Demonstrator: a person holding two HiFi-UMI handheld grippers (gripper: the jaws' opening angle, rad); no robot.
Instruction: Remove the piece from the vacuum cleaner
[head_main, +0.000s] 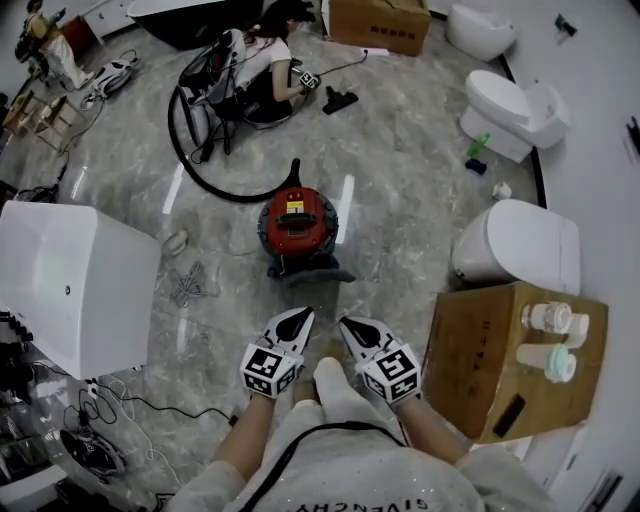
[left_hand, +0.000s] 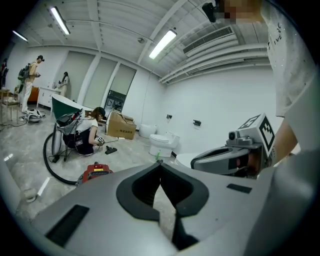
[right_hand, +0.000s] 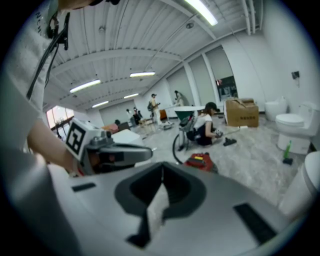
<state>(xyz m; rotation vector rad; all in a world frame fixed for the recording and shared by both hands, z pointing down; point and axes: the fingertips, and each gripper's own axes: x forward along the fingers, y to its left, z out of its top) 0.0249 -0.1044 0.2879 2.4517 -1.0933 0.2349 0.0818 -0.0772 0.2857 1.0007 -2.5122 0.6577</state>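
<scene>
Red vacuum cleaner (head_main: 298, 225) on glossy marble floor (head_main: 400, 190) among toilets (head_main: 510, 110)

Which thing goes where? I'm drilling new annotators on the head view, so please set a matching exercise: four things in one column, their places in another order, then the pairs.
Things
1. red vacuum cleaner
2. white box
3. two pale bottles
4. green bottle

Places
A. on top of the cardboard box, lower right
B. beside a toilet, upper right
C. in the middle of the view
D. at the left edge of the view

Pairs: 1-C, 2-D, 3-A, 4-B
</scene>
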